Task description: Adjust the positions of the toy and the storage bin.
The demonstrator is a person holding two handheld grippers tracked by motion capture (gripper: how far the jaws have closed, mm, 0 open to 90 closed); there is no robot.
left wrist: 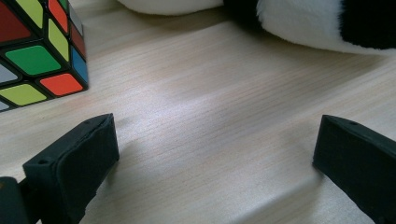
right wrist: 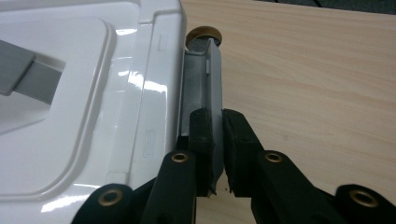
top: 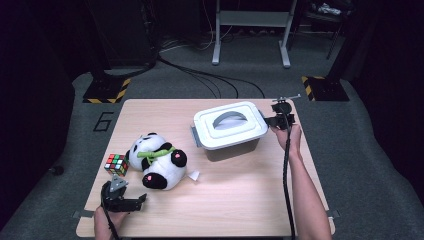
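White plastic storage box [top: 229, 129], lidded, grey carry handle [top: 230, 118] recessed in the lid; stands on the far right part of the table [top: 240, 190], long axis running across the table.

Grey side latch [right wrist: 212, 93]: hinged flap on the box's right-hand short end. In the right gripper view it stands as a thin blade running straight away from the camera, its long axis in line with the jaws. Right claw [right wrist: 215, 140]: closed on the near end of this latch, one pad on each face. Judged step: freeing the clasp; the coming move likely swings the flap outward, away from the box wall, toward bare table on the right.

Left claw [top: 125, 197]: jaws wide apart, nothing between them, resting low at the near left corner of the table, well apart from the box. The right hand [top: 290, 137] is the nearer by far.

Other items: plush panda [top: 157, 161] lying left of the box, near centre; colour puzzle cube [top: 116, 164] just beside the panda's left, close ahead of the left claw. Neither blocks the latch. A matching latch [top: 194, 136] shows on the box's left end, apparently not yet touched.
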